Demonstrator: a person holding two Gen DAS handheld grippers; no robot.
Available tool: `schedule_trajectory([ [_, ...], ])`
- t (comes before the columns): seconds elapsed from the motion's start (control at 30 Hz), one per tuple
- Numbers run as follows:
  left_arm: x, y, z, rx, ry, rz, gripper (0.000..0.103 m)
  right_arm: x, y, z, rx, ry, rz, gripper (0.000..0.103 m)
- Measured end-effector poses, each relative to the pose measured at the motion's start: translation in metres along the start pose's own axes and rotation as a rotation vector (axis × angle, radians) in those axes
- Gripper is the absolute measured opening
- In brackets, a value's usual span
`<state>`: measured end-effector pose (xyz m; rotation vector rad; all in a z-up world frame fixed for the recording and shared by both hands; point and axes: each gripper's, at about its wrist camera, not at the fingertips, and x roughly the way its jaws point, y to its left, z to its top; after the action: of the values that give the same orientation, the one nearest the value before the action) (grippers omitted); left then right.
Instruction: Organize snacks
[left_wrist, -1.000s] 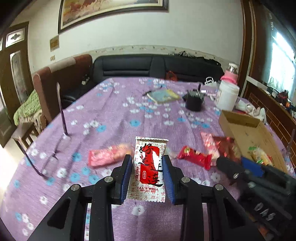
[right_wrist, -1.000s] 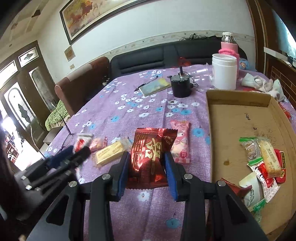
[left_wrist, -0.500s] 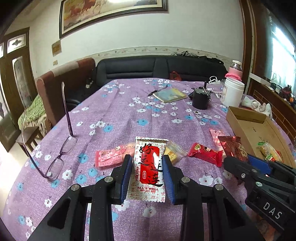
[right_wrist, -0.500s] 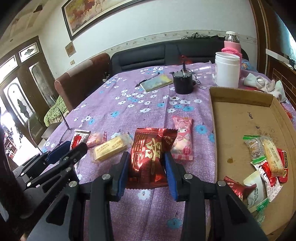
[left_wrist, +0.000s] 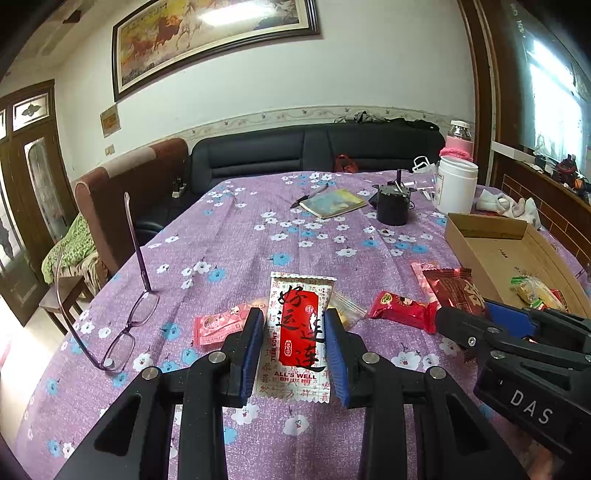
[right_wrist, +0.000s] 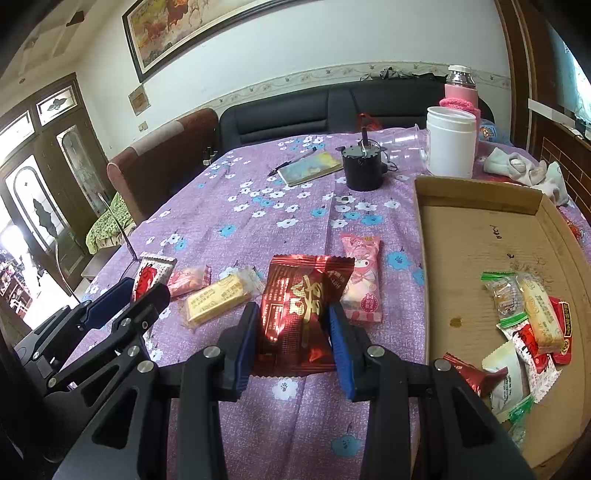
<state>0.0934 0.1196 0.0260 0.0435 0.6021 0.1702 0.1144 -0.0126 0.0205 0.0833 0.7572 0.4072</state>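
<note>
The left gripper (left_wrist: 294, 345) is clamped on a white snack packet (left_wrist: 298, 334) with a red panel and the words "ALL'S WELL" – both blue pads press its long edges, and the packet stands lifted above the purple flowered tablecloth (left_wrist: 240, 236). The right gripper (right_wrist: 293, 341) is closed on a dark red foil packet (right_wrist: 299, 314) with gold characters, pinched between its blue pads in the same way.

On the cloth just past the left gripper lie a pink packet (left_wrist: 218, 325), partly behind the left pad, and a bright red packet (left_wrist: 402, 310) off to the right. From the right wrist view, a yellow bar in clear wrap (right_wrist: 219, 297) lies just left of the foil packet, and a pink cartoon-print packet (right_wrist: 364, 277) lies just to its right, partly behind it.

The cardboard box (right_wrist: 480, 192) sits at the right side of the table – several wrapped snacks (right_wrist: 528, 317) are heaped in its near right corner. A pair of purple-framed glasses (left_wrist: 122, 325) rests on the cloth, well to the left. Farther back stand a notebook (left_wrist: 334, 203) with a pen (left_wrist: 308, 195) beside it, a black pot (left_wrist: 393, 205), and a white jar (left_wrist: 456, 184).
</note>
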Motion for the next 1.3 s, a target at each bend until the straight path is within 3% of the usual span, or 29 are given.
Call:
schedule_trajectory([
  [0.67, -0.014, -0.004, 0.000, 0.024, -0.057, -0.007, 0.035, -0.027, -0.005, 0.013, 0.003, -0.023, -0.020, 0.036],
  [0.93, -0.011, -0.008, -0.003, 0.040, -0.046, -0.003, 0.035, -0.051, -0.065, 0.008, 0.082, -0.072, -0.086, 0.036],
  [1.3, -0.005, -0.026, 0.005, 0.038, 0.042, -0.087, 0.035, -0.073, -0.123, 0.019, 0.191, -0.129, -0.092, 0.037],
])
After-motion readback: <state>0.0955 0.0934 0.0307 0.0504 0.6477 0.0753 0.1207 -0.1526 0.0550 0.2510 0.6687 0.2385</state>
